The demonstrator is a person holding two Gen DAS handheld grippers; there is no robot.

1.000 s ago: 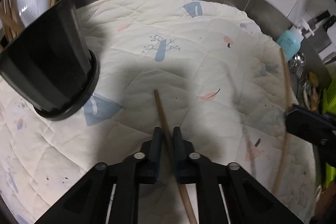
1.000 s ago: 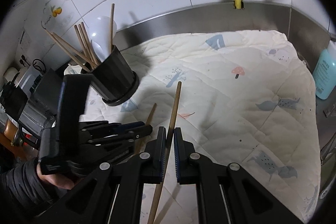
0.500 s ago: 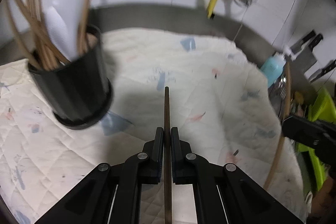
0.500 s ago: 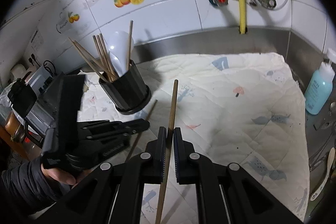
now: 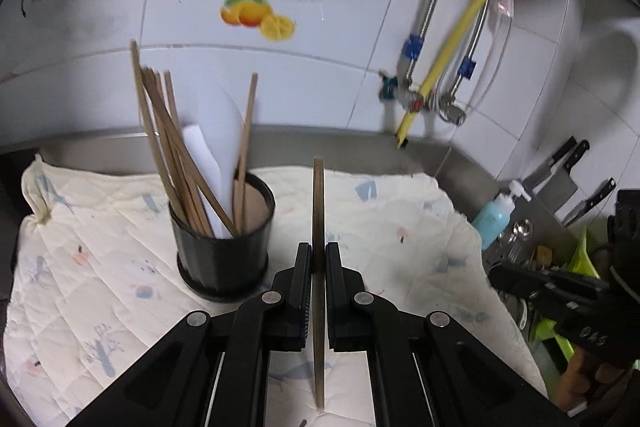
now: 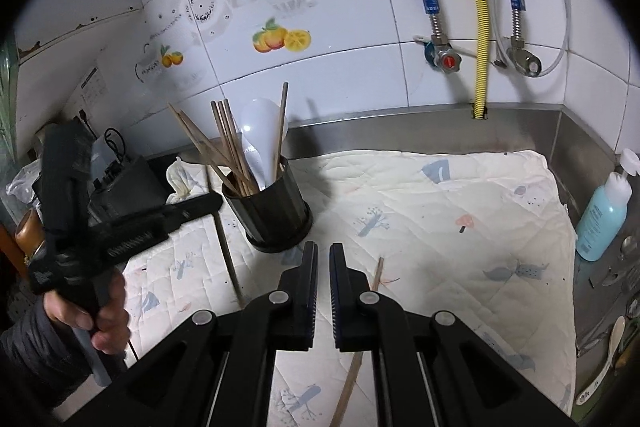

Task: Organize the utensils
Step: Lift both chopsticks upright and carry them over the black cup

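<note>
My left gripper (image 5: 318, 253) is shut on a brown chopstick (image 5: 318, 203) and holds it upright to the right of the black utensil holder (image 5: 224, 255). The holder stands on the quilted cloth (image 5: 100, 291) with several chopsticks (image 5: 168, 147) and a white spoon inside. In the right wrist view my right gripper (image 6: 324, 253) is slightly open and empty. A second chopstick (image 6: 360, 343) lies on the cloth just under and right of it. The left gripper (image 6: 132, 227) shows there with its chopstick (image 6: 226, 247), left of the holder (image 6: 272, 215).
A blue soap bottle (image 6: 604, 215) stands at the right edge of the steel counter. Knives (image 5: 568, 163) hang on the right wall. Pipes and a yellow hose (image 6: 478, 7) run down the tiled back wall. Spoons (image 6: 608, 355) lie at far right.
My right gripper let go of its chopstick, which now lies on the cloth. My left gripper lifted and tilted up with its chopstick, closer to the holder.
</note>
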